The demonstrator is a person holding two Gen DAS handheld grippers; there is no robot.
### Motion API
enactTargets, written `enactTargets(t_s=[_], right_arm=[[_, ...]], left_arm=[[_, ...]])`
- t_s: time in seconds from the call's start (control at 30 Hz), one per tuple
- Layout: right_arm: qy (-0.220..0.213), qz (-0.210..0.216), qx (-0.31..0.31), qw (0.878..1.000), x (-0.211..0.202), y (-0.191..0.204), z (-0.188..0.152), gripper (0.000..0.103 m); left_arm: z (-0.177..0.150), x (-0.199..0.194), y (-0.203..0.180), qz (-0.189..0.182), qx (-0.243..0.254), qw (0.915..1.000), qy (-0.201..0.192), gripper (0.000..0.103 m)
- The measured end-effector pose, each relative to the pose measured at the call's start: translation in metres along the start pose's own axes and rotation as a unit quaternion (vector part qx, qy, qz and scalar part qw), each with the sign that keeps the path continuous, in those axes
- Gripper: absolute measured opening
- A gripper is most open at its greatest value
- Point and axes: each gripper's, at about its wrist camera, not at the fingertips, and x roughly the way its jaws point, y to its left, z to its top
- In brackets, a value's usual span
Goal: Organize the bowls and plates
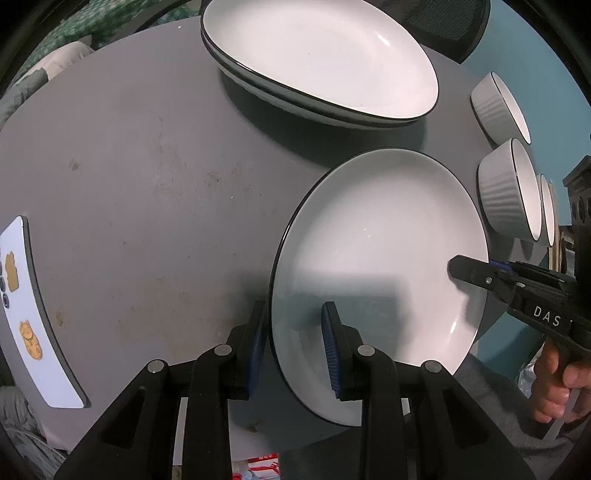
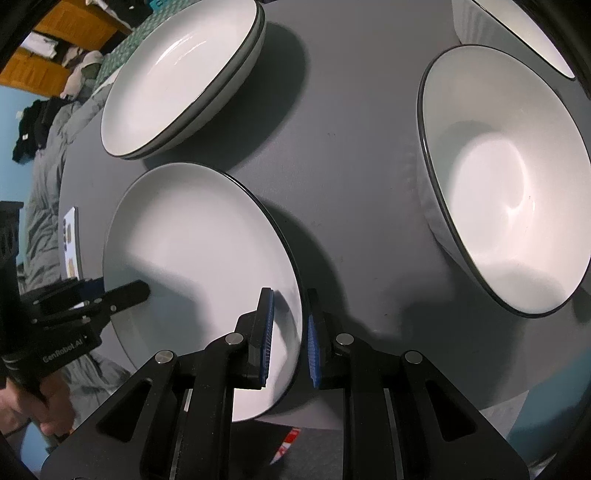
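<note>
A white plate with a dark rim (image 1: pixel 376 229) (image 2: pixel 192 229) hangs slightly above the grey round table (image 1: pixel 147 166), partly past its near edge. My left gripper (image 1: pixel 294 304) is shut on its left rim, one pad inside the plate and one under it. My right gripper (image 2: pixel 289 291) is shut on the opposite rim, and it also shows in the left wrist view (image 1: pixel 458 266). The left gripper (image 2: pixel 142 290) shows at the far rim in the right wrist view. Two matching plates sit stacked (image 1: pixel 321 59) (image 2: pixel 177 74) further back on the table.
White ribbed bowls stand along the table's right side: one close by (image 1: pixel 506 192) (image 2: pixel 506 184), another beyond it (image 1: pixel 498 107) (image 2: pixel 517 26). A white phone (image 1: pixel 22 310) (image 2: pixel 72 243) lies at the left edge. A person's hand (image 1: pixel 557 376) holds the right gripper's handle.
</note>
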Motion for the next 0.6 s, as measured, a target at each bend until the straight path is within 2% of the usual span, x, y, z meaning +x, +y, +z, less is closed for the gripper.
enactTargets(t_s=[0.3,0.6], right_arm=[[-0.002,-0.003,-0.008,1.000,0.002,0.010,-0.001,0.019],[0.000,-0.012,-0.024,1.000,0.006,0.018,0.000,0.020]], left_arm=[[-0.007,0.006,0.006,-0.005,0.008,0.9999,-0.008,0.025],[-0.012,0.002,0.007,-0.002,-0.015,0.9999,-0.008,0.025]])
